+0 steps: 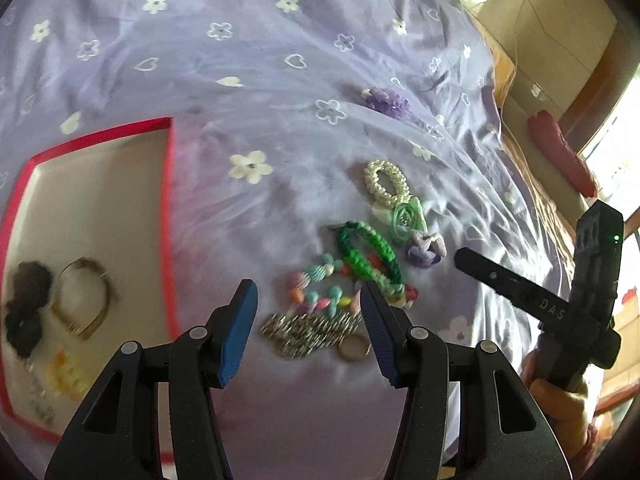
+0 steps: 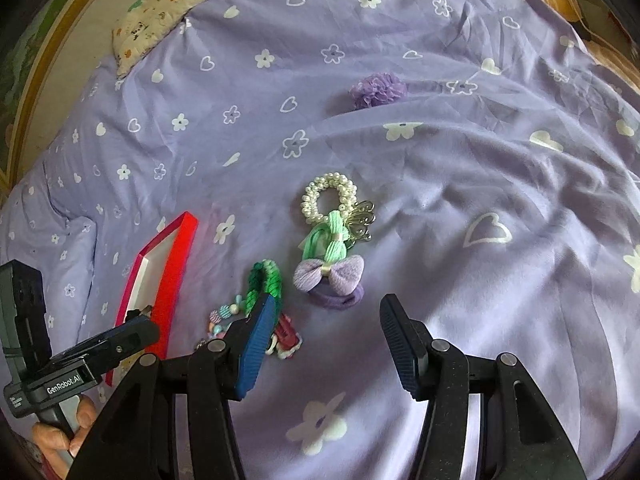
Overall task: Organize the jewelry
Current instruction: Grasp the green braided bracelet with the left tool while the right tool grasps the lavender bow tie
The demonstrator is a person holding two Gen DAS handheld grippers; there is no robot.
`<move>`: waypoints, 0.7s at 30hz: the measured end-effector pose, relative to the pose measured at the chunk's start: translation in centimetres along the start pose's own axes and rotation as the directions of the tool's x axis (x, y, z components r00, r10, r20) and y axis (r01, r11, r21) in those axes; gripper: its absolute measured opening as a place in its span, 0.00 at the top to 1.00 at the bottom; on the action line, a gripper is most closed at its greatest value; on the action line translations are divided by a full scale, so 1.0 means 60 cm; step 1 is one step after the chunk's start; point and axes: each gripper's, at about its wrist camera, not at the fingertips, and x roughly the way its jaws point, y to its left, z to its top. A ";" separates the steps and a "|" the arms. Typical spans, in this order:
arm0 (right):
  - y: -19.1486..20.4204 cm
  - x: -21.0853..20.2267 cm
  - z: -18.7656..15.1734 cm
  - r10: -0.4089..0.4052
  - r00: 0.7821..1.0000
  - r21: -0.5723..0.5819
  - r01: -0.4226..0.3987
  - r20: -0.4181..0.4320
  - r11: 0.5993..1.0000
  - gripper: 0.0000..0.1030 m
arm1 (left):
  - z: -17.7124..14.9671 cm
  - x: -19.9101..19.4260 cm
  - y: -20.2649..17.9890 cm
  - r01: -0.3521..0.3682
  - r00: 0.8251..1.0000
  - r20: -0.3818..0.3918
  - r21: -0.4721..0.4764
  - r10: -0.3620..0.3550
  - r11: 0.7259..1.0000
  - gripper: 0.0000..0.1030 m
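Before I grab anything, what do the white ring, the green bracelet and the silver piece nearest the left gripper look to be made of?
White ring: glossy pearl-like beads, probably plastic on elastic.
Green bracelet: braided cord, matte, with the plaited weave showing.
Silver piece: metal-looking links with a bright glint, though blur hides the detail.

A lilac bedsheet (image 2: 460, 168) carries a red tray (image 1: 170, 200) and scattered jewelry (image 1: 348, 264).

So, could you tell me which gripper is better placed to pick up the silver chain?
Left. The left gripper hangs open right over the silver chain, while the right gripper faces the purple bow.
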 end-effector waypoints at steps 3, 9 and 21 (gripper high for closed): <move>-0.007 0.014 0.010 0.013 1.000 0.015 -0.013 -0.011 1.000 0.45 | 0.018 0.032 -0.010 0.021 0.999 -0.029 0.002 -0.021 1.000 0.49; -0.008 0.037 0.022 0.033 0.999 0.013 -0.032 -0.035 0.999 0.47 | 0.042 0.084 -0.027 0.048 0.996 -0.080 0.013 -0.047 0.999 0.49; -0.016 0.051 0.019 0.019 0.999 0.001 -0.019 -0.047 1.000 0.88 | 0.044 0.143 -0.054 0.083 0.989 -0.127 0.092 -0.071 0.992 0.90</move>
